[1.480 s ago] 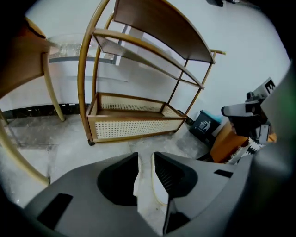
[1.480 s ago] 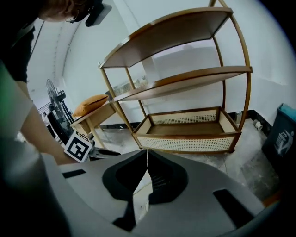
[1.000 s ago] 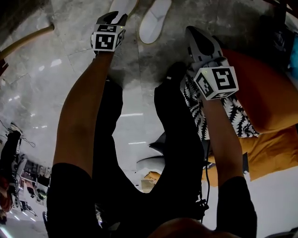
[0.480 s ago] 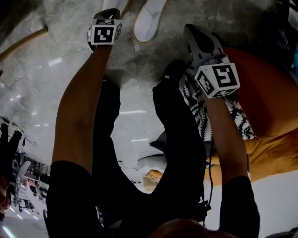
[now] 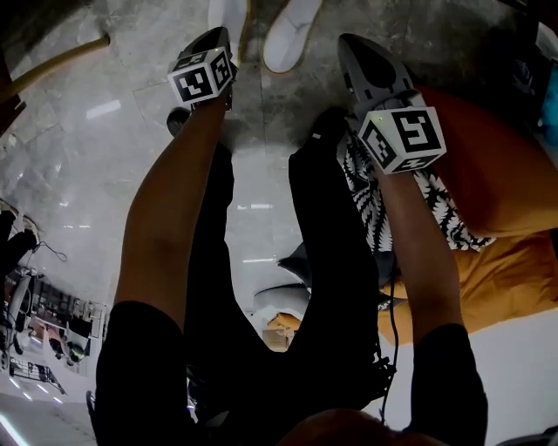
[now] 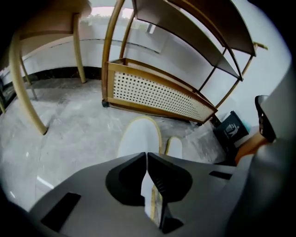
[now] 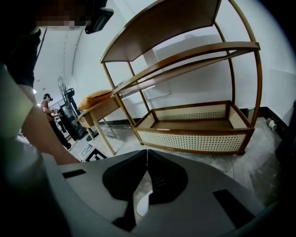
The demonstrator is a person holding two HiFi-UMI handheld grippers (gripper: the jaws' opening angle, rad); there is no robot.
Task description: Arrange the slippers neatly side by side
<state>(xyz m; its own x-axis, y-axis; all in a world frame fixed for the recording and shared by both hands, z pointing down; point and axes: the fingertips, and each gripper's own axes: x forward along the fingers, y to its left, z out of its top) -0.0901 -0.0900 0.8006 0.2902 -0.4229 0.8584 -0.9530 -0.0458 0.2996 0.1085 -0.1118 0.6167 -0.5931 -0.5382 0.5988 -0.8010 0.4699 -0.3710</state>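
Observation:
Two white slippers lie on the grey floor at the top of the head view, the left slipper [image 5: 228,13] beside the right slipper [image 5: 292,30]. My left gripper [image 5: 218,37] is at the left slipper's heel. In the left gripper view its jaws [image 6: 147,155] are closing, with the slipper's [image 6: 138,139] yellow-edged rim pinched between them. The other slipper [image 6: 174,147] lies just to its right. My right gripper [image 5: 353,48] hovers right of the pair, shut and holding nothing. A white slipper patch [image 7: 142,206] shows below its jaws [image 7: 147,152].
A wooden shelf rack with a cane-panelled base [image 6: 152,92] [image 7: 199,134] stands just beyond the slippers. An orange cushion [image 5: 488,165] and black-and-white patterned fabric [image 5: 375,200] lie to the right. A curved wooden leg [image 5: 52,65] [image 6: 23,83] is at the left. My legs fill the middle.
My left gripper has tilted and shifted slightly at the left slipper's heel. The right gripper has barely moved.

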